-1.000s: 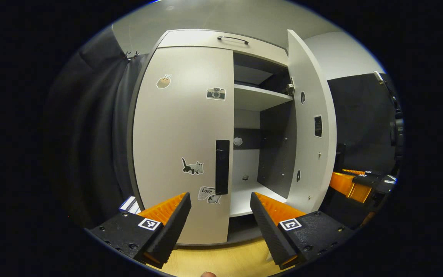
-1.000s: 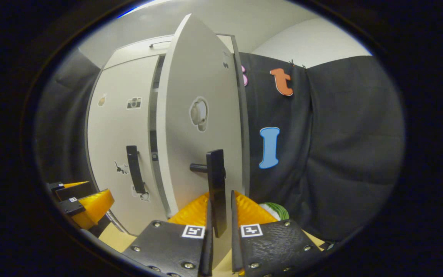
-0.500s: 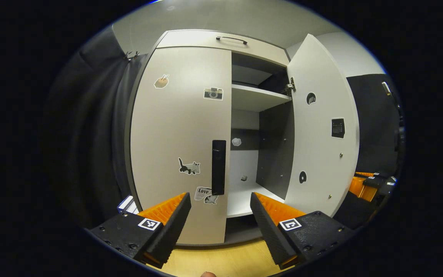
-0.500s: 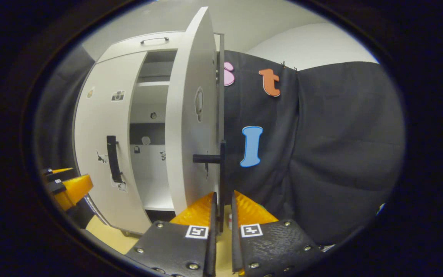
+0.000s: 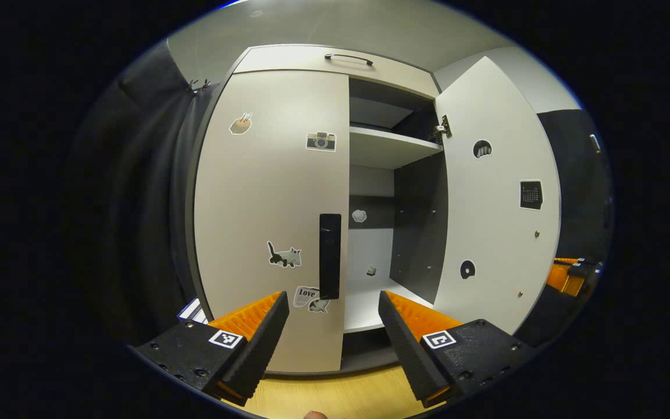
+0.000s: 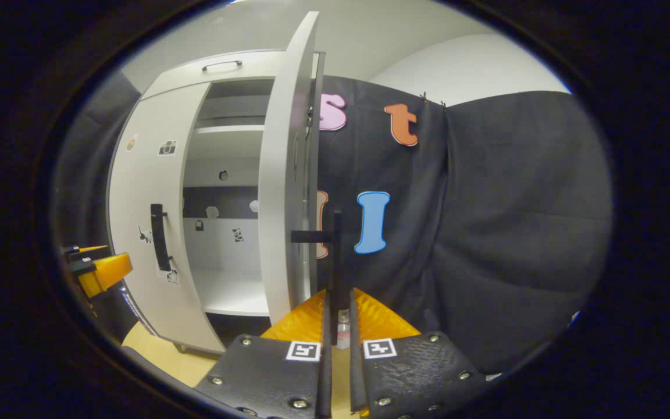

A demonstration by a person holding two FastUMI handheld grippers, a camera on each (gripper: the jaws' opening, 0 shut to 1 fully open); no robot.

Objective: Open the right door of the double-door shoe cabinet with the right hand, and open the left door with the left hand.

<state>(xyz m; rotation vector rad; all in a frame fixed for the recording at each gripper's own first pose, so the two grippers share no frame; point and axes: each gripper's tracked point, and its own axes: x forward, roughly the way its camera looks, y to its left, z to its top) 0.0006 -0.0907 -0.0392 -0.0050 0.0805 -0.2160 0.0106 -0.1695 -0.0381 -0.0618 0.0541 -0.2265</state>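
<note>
- Right gripper view: right gripper [image 6: 338,314] clamped on the black handle [image 6: 335,262] of the right door [image 6: 285,192], which stands swung wide. Judged: first half done.
- Left gripper view: left gripper [image 5: 332,326] spread wide, holding nothing, near the left door [image 5: 265,203], apart from its handle [image 5: 329,256]. Door shut; this half remains.
- Left gripper view adds the right door's inner face and the shelf [image 5: 390,148]; right gripper view adds the grip on the handle.

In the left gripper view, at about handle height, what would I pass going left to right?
Dark curtain → cat sticker → black handle on the closed left door → open cabinet interior → swung-open right door → the other orange tool.
</note>
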